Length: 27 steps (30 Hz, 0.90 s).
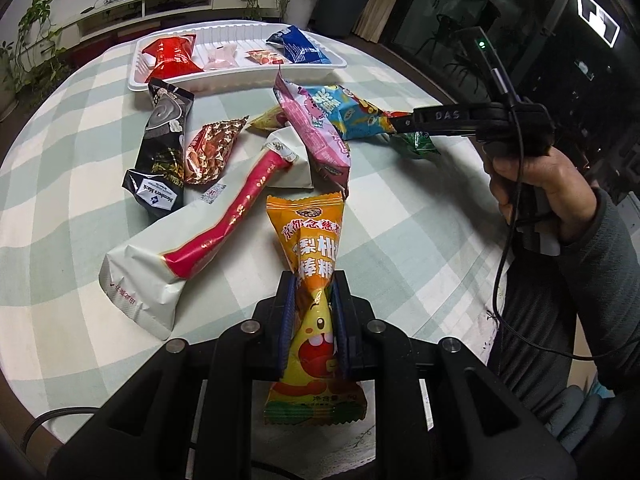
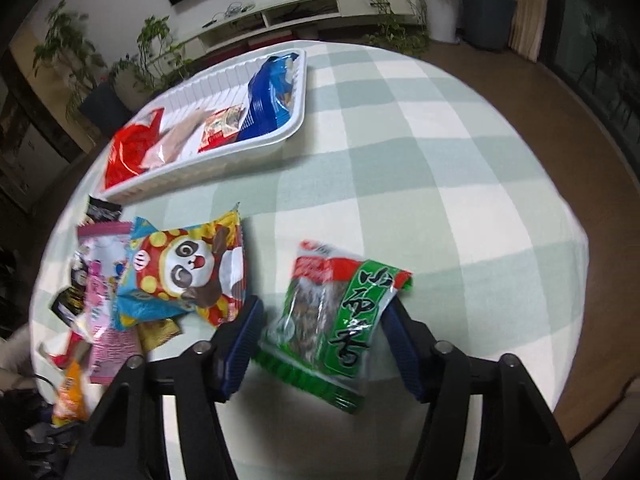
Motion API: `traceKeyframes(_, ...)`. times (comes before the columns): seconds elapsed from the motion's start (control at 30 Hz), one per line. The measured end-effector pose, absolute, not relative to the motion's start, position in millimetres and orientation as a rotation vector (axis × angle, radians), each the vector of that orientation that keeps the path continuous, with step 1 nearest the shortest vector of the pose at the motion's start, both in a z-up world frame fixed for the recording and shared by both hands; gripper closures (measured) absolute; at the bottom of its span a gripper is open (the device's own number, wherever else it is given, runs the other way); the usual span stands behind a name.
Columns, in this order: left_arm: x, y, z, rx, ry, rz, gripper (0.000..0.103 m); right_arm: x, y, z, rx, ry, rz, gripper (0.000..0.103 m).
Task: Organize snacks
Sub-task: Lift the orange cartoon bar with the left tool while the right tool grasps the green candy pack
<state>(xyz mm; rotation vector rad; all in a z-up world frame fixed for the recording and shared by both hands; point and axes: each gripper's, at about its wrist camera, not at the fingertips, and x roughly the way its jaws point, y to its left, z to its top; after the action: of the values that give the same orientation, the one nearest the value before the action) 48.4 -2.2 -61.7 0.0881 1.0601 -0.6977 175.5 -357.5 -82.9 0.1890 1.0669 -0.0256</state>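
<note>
Pinching the orange crinkly candy packet [image 1: 310,280] mid-body in my left fingers [image 1: 313,292], I should lift it clear toward the white ribbed tray [image 1: 240,76]; right fingers [image 2: 320,344] spread wide around the green seaweed packet [image 2: 336,320] on the desk

Right gripper [image 2: 320,340]: we see jaws spread wide around green seaweed packet [image 2: 334,320].
Contact: we can't tell.
Left of it: panda snack bag [image 2: 188,268], overlapping pink packet [image 2: 100,280].
Far side: white tray [image 2: 224,160] holding blue packet [image 2: 268,96], red packet [image 2: 128,152].
Surface: green-checked tablecloth [image 2: 460,200].
</note>
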Motion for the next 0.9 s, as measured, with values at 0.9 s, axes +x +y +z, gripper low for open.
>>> traceKeyframes(0.9,90,57,-1,-0.09,0.921,-0.642,0.087,154,-431,-33,0.387,0.914,-0.034,0.081)
